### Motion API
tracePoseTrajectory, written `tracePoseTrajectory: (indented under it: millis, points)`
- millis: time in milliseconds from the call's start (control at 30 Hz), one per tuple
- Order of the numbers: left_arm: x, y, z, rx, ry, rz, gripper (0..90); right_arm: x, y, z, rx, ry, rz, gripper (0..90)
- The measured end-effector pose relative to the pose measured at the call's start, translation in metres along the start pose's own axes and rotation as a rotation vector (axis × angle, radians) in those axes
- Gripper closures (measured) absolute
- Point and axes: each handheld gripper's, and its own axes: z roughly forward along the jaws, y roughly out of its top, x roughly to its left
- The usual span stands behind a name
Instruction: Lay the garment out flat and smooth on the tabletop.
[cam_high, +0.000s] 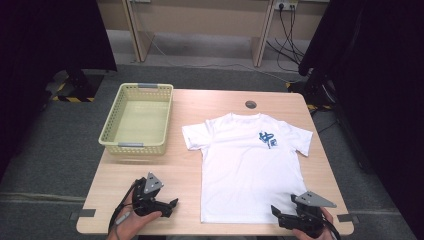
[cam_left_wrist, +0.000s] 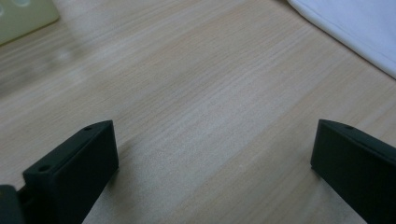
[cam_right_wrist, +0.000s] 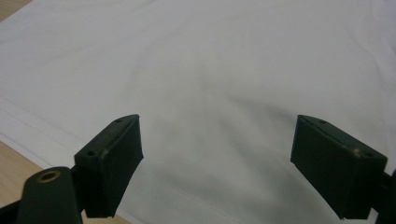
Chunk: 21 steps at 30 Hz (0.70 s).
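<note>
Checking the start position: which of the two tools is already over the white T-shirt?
The right tool: its open jaws hang above the T-shirt near the hem. The left tool sits over bare table, beside the shirt.

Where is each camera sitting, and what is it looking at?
High view: above the near edge, looking down on the table, white T-shirt, yellow basket; both hands holding the left gripper and right gripper.
Left gripper view: on the left gripper, facing bare wood; jaws apart.
Right gripper view: on the right gripper, over the shirt's hem; jaws apart.
Shared: the T-shirt appears in all three.
</note>
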Motion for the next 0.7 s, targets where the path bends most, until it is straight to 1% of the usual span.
tracePoseTrajectory:
  millis: [67,100,167,267,433,567,700]
  points:
    - [0.0,0.0,0.0,0.0,0.0,0.0,0.0,-0.002,-0.004,-0.004,-0.014,-0.005,0.008,17.0]
    - [0.0,0.0,0.0,0.0,0.0,0.0,0.0,-0.004,-0.008,-0.006,-0.026,-0.022,0.017,17.0]
    - [0.0,0.0,0.0,0.0,0.0,0.0,0.0,-0.005,-0.01,-0.007,-0.026,-0.029,0.015,17.0]
    - [0.0,0.0,0.0,0.0,0.0,0.0,0.0,-0.007,-0.015,-0.01,-0.025,-0.035,0.026,17.0]
    - [0.0,0.0,0.0,0.0,0.0,0.0,0.0,-0.005,-0.019,-0.016,-0.045,-0.034,0.028,17.0]
    - [0.0,0.0,0.0,0.0,0.0,0.0,0.0,-0.004,-0.023,-0.019,-0.045,-0.046,0.027,16.9]
    - [0.0,0.0,0.0,0.0,0.0,0.0,0.0,-0.002,-0.031,-0.024,-0.046,-0.051,0.038,16.9]
